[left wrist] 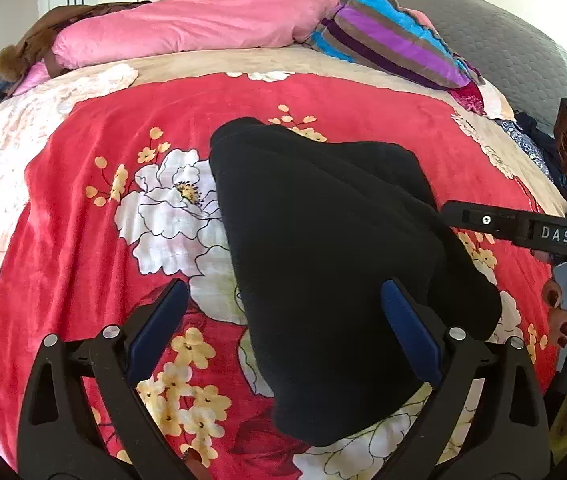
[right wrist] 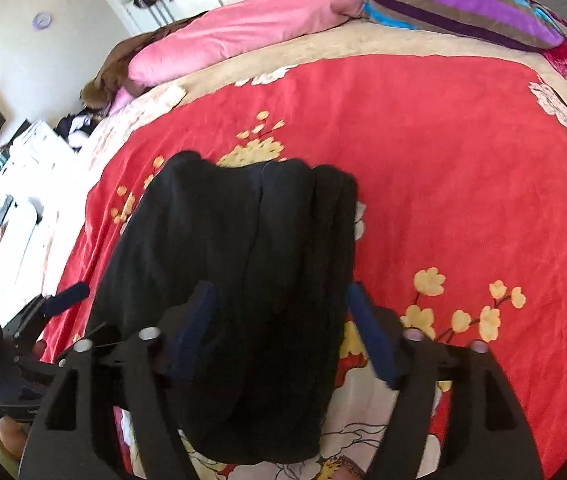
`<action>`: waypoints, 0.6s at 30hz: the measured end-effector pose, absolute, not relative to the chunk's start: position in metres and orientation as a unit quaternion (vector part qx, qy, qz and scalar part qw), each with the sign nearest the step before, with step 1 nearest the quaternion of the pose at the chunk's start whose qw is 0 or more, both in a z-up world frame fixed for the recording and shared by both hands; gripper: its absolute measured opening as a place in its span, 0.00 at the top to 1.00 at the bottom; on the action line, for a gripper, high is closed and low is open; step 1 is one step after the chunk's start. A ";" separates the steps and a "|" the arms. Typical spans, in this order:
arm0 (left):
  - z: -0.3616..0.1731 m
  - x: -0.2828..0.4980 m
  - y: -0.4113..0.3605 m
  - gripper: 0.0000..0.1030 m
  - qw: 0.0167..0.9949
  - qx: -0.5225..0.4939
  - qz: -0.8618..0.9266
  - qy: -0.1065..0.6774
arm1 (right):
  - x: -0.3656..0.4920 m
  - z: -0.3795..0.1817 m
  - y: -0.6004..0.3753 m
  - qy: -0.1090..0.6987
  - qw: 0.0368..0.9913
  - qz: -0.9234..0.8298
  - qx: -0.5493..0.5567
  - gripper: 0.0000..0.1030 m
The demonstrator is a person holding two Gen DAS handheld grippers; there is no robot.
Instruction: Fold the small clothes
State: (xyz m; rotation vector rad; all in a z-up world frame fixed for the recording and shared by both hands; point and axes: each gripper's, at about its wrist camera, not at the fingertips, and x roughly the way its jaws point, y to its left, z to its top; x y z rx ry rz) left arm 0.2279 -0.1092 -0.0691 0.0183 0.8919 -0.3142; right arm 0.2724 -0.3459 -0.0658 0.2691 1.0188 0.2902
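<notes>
Right now a folded black garment is lying in the middle of the bed, on a red blanket printed with white and yellow flowers. It is sitting as a thick, bunched bundle, its narrower end pointing toward the pillows and its wider end toward the person.

Left gripper: it is hovering over the near part of the garment with its jaws standing wide apart and released. One blue pad is hanging over bare blanket to the left of the cloth; the other is showing against the black fabric. Nothing is being pinched between them.

Right gripper: its jaws are also apart, straddling the near end of the bundle. The fabric is lying between the blue pads, and the right-hand pad is standing clear of the cloth edge. The left-hand pad is dark and blurred against the garment, so I cannot say for certain whether it is brushing the fabric, but no grasp is showing.

From the left wrist view, the right gripper's black body is reaching in from the right edge, and a hand with dark red nails is wrapping its grey handle.

Farther up the bed a pink duvet is lying rolled across the far side, and a striped pillow in blue, purple and brown is leaning beside it.
</notes>
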 end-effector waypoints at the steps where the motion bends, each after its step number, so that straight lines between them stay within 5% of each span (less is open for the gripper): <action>1: -0.069 0.229 -0.108 0.11 0.890 0.009 -0.149 0.430 | 0.273 -0.066 -0.347 0.485 0.854 0.137 0.132 0.32; 5: -0.071 0.231 -0.104 0.09 0.889 0.001 -0.147 0.434 | 0.276 -0.070 -0.349 0.496 0.843 0.149 0.149 0.13; 18: -0.106 0.249 -0.093 0.08 0.857 -0.099 -0.190 0.469 | 0.300 -0.111 -0.344 0.531 0.808 0.173 0.190 0.14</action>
